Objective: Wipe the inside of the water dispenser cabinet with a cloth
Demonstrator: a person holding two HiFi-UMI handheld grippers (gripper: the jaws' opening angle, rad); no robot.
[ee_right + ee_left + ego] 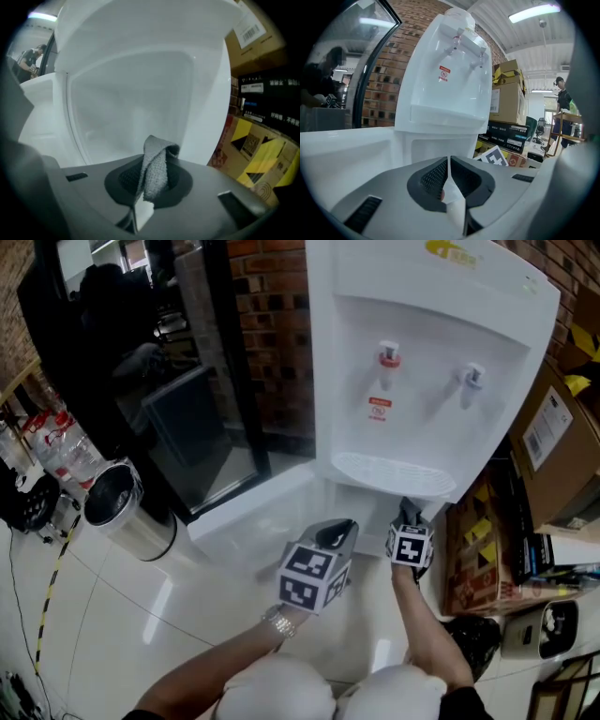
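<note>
— Cloth (154,171) gripped, door (248,512) swung open: is that the state of play at the water dispenser (422,352)?

— Yes. The right tongs (409,514) are clamped on a folded strip of grey cloth, its free end standing up above the pads. They are held at the mouth of the cabinet (140,103), just under the drip tray (389,472).

— And the other hand?

— The left tongs (339,532) hang beside the right ones, a little further from the opening. Their pads are pressed together with nothing between them, pointing at the front of the dispenser from low down.

— Has any wiping been done?

— Hard to say. Seen from the right gripper view, the inside is plain white, back wall and sides alike, with no streaks, damp patches or dirt I can make out. The cloth looks to be short of every surface, apart from the walls and the cabinet floor.

— So where would you put the job?

— Early, by my reckoning. Opening up and taking hold of the cloth are done. What remains is the work itself: carrying the cloth inside, pressing it to the back, both sides and the bottom, then drawing it out.

— Anything in the way?

— Cardboard boxes (562,427) crowd the right side, close to that elbow.
</note>
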